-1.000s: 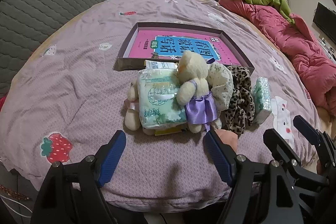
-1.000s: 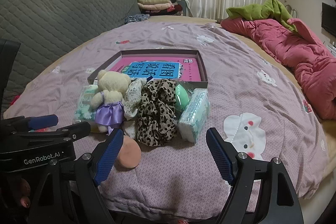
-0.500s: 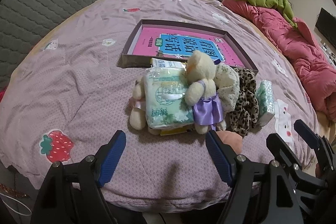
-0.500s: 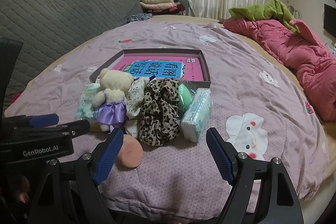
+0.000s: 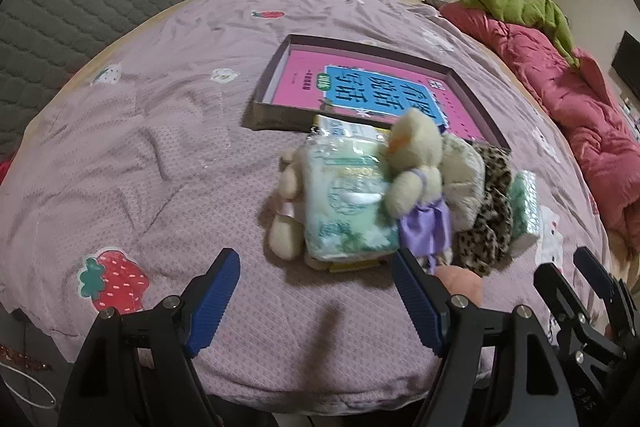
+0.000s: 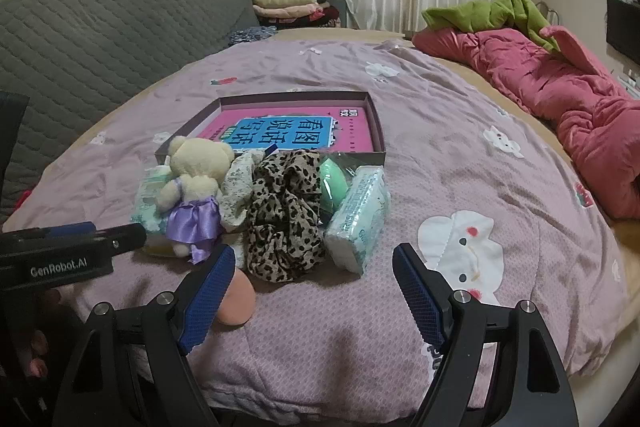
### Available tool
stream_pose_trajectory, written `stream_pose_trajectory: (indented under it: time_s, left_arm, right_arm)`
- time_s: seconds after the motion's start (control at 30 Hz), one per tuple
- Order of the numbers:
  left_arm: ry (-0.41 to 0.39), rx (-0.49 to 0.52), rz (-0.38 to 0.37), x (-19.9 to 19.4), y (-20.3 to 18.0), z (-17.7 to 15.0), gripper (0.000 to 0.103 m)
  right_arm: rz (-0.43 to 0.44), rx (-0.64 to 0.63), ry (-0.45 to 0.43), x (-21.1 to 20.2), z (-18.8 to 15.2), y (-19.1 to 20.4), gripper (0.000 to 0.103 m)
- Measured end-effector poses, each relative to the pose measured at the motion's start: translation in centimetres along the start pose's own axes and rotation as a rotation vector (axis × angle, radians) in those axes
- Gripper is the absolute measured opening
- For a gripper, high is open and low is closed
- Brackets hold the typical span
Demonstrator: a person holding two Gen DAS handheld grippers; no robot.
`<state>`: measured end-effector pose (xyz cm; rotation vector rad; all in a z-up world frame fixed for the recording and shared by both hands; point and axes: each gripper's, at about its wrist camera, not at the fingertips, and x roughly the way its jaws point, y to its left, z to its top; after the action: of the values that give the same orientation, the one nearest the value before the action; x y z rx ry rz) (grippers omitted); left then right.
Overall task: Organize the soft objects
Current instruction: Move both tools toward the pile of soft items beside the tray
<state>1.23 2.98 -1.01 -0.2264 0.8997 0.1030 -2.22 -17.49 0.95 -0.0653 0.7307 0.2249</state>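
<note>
Soft stuff is all piled up near the front edge of the bed (image 6: 460, 155), right ahead of both tools. Left tool (image 5: 316, 297) is spread wide open with nothing in it, hovering just short of a green tissue pack (image 5: 348, 203) that has a cream teddy bear in a purple dress (image 5: 416, 179) leaning on it. Right tool (image 6: 314, 293) is wide open and empty too, and a peach makeup sponge (image 6: 238, 301) sits right by its left finger. Just past that there's a leopard scrunchie (image 6: 286, 215), with a mint green sponge (image 6: 334, 183) and another tissue pack (image 6: 360, 219) beside it on the right. Behind the pile is a shallow box (image 6: 376, 123) holding a pink book (image 6: 288, 131). Off to the right, a red quilt (image 6: 560, 95) is bunched up.
</note>
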Motion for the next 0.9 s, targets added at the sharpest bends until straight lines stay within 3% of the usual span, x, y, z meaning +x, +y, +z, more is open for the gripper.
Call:
stream_pose_trajectory:
  time_s: [0.63, 0.9]
  left_arm:
    - [0.066, -0.019, -0.019, 3.3, -0.4, 1.7, 0.078]
    - [0.098, -0.025, -0.122, 4.3, -0.2, 2.2, 0.077]
  right_arm:
    - [-0.021, 0.083, 0.030, 2.3, 0.2, -2.5, 0.082]
    - [-0.024, 0.108, 0.044, 3.5, 0.5, -3.3, 0.082]
